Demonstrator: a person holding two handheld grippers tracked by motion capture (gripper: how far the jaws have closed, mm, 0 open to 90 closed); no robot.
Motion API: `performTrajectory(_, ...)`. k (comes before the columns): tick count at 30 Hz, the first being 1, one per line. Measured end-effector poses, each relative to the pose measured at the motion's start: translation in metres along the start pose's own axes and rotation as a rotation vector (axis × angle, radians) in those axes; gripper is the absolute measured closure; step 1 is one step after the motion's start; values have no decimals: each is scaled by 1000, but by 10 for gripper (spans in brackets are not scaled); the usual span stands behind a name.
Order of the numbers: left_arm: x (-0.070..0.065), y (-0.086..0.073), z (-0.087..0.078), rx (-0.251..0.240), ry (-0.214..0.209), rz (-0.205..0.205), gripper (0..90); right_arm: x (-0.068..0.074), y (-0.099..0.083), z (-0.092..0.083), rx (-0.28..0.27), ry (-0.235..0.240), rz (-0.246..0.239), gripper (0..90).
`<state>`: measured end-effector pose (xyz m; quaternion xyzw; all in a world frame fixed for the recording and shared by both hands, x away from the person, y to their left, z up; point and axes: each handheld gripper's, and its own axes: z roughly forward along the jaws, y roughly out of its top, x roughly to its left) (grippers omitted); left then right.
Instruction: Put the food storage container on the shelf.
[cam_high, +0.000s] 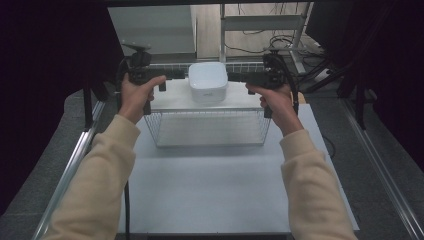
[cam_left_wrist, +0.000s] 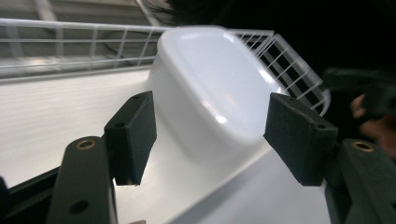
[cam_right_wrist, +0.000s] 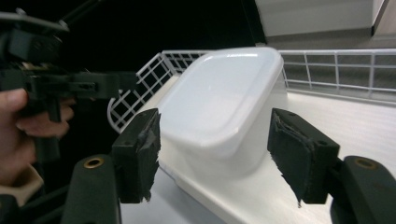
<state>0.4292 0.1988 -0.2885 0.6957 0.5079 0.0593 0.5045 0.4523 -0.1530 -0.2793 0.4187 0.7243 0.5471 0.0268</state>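
Left tongs (cam_high: 181, 75) reaching in from the left side of a white tub (cam_high: 208, 81), right tongs (cam_high: 235, 77) reaching in from the opposite side, both at about the same height. Left pair spread wide in the left gripper view (cam_left_wrist: 212, 135), pads (cam_left_wrist: 130, 136) standing clear of the tub's (cam_left_wrist: 219, 88) walls, nothing clamped between them. Right pair likewise wide in the right gripper view (cam_right_wrist: 215, 151), worn pads (cam_right_wrist: 299, 156) either side of the tub's (cam_right_wrist: 224, 102) rim with a visible gap on each side. Held by the left hand (cam_high: 136, 95) and the right hand (cam_high: 275, 100), cream sleeves (cam_high: 100, 185) coming up from the bottom of the high view.

Tub upside down, flat base up, flared rim down, resting on a white board (cam_high: 240, 102) laid across the top of a white wire basket (cam_high: 210, 127). Sitting toward the middle of that board, closer to the far edge. Basket standing on a pale sheet (cam_high: 210, 190) covering the table, near its far end. Dark curtains (cam_high: 45, 55) to both sides; cables (cam_high: 280, 42) on the floor beyond.
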Motion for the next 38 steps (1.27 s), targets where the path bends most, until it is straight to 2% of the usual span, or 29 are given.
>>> performTrajectory(2, -7, -13, -10, 31, 38, 70, 336, 4, -9, -11, 12, -8, -43, 340)
performTrajectory(7, -18, -53, -36, 19, 46, 141, 334, 10, -37, -40, 8, -36, -131, 329)
performTrajectory(8, -19, -60, -41, 12, 41, 144, 329, 12, -51, -52, -7, -44, -157, 325)
performTrajectory(9, -19, -69, -46, 0, 43, 149, 329, 12, -51, -52, -7, -44, -157, 325)
performTrajectory(11, -23, -87, -54, -5, 53, 167, 329, 13, -66, -63, -29, -41, -173, 323)
performTrajectory(14, -25, -114, -62, -12, 46, 184, 329, 16, -93, -77, -33, -39, -190, 318)
performTrajectory(18, -20, -149, -69, -13, 26, 174, 321, 17, -132, -91, -44, -42, -206, 312)
performTrajectory(20, -15, -164, -69, -13, 6, 158, 320, 16, -151, -95, -50, -55, -211, 309)
performTrajectory(23, -9, -182, -68, -1, -14, 156, 318, 10, -175, -97, -41, -73, -212, 309)
performTrajectory(26, -6, -197, -65, 7, 9, 161, 315, 3, -193, -95, -14, -83, -199, 297)
performTrajectory(28, -3, -207, -62, 14, 16, 159, 312, -5, -208, -91, 24, -121, -200, 279)
performTrajectory(33, 3, -225, -48, 36, 20, 150, 311, -14, -220, -86, 71, -149, -192, 260)
performTrajectory(35, 3, -228, -45, 52, 34, 164, 306, -14, -222, -87, 67, -160, -202, 251)
performTrajectory(38, 1, -231, -44, 52, 41, 184, 299, -12, -223, -90, 34, -167, -215, 232)
